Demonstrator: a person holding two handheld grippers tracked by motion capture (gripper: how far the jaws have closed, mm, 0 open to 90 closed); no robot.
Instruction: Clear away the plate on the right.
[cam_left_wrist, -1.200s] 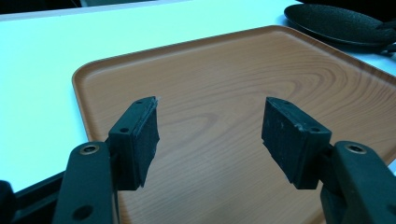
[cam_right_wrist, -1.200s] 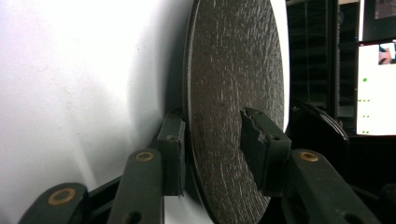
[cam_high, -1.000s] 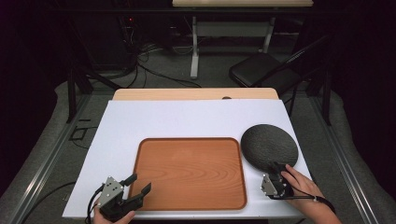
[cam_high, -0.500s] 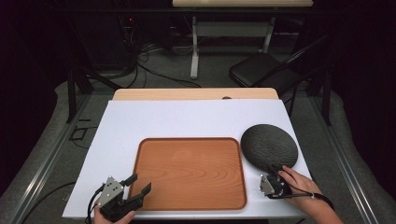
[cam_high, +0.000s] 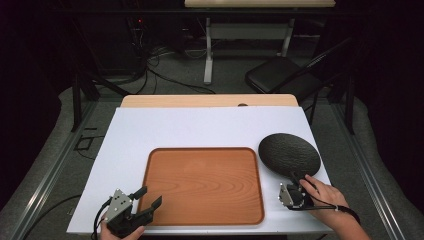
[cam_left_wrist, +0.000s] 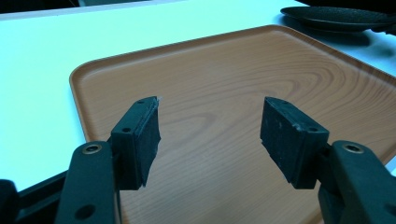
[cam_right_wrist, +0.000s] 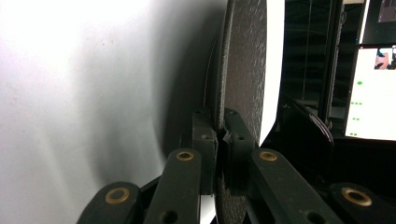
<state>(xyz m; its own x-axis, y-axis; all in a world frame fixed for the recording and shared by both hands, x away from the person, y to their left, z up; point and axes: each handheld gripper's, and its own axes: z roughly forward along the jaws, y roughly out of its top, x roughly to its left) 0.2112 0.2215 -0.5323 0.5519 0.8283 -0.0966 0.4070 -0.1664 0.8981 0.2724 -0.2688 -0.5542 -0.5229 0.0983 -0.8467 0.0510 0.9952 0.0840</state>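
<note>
A round black textured plate lies on the white tabletop at the right, just beside the wooden tray. My right gripper is at the plate's near rim, turned on its side. In the right gripper view its jaws have just been closing and now pinch the plate's rim, so the right gripper is shut on it. My left gripper hovers over the tray's near left corner. It stands open, and in the left gripper view nothing lies between the pads of the left gripper except the bare tray. The plate shows at the far right of that view.
The white table top has bare room behind and to the left of the tray. Its front edge runs just under both hands. A wooden ledge borders the far side. Beyond it are a black chair and floor cables.
The right hand has shifted slightly at the plate's near rim. The left gripper, the tray and the plate have stayed where they were.
</note>
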